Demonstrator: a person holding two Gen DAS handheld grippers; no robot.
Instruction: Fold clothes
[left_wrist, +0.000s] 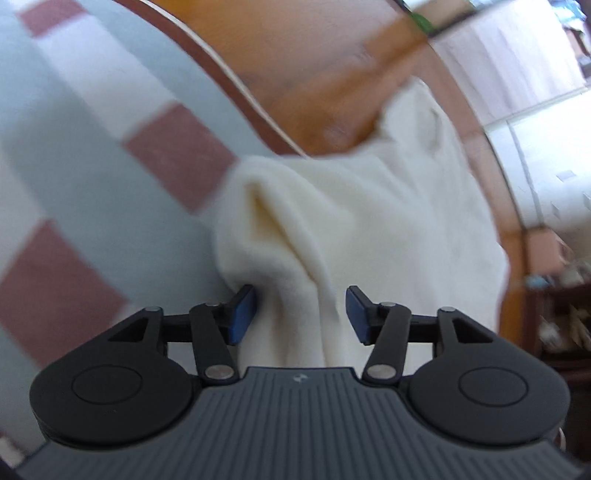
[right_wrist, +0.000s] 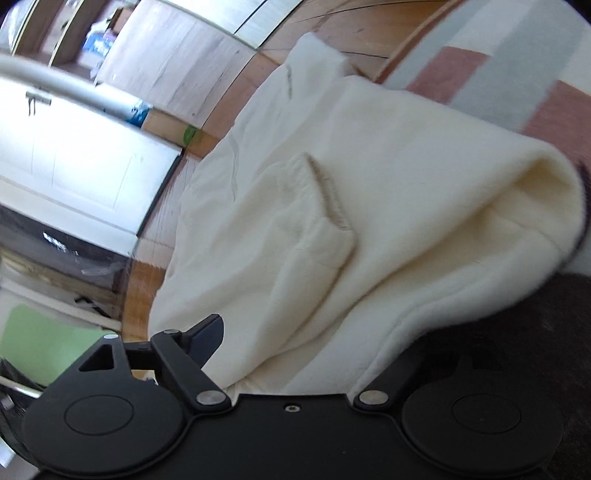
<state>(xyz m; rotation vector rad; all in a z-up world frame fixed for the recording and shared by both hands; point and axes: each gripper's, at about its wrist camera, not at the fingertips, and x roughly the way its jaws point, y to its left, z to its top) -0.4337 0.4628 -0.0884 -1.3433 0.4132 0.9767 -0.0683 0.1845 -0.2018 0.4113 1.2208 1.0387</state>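
A cream fleece garment (left_wrist: 388, 221) lies rumpled on a wooden table (left_wrist: 295, 74), with one edge hanging over the table's rim. My left gripper (left_wrist: 301, 314) is open, and a raised fold of the fleece stands between its blue pads (left_wrist: 242, 314); the left pad brushes the cloth and the right one is clear of it. In the right wrist view the garment (right_wrist: 369, 166) has a sleeve cuff (right_wrist: 325, 206) laid across it. My right gripper (right_wrist: 299, 350) is wide open. The cloth's hem covers its right finger; only the left finger (right_wrist: 207, 336) shows.
Beyond the table's rim lies a floor of grey, white and red squares (left_wrist: 74, 184). A white door (right_wrist: 74, 166) and a metal bar (right_wrist: 55, 79) are off to the left in the right wrist view. A dark brown surface (right_wrist: 498, 350) sits under the garment's near corner. Cluttered shelves (left_wrist: 565, 314) stand at the right.
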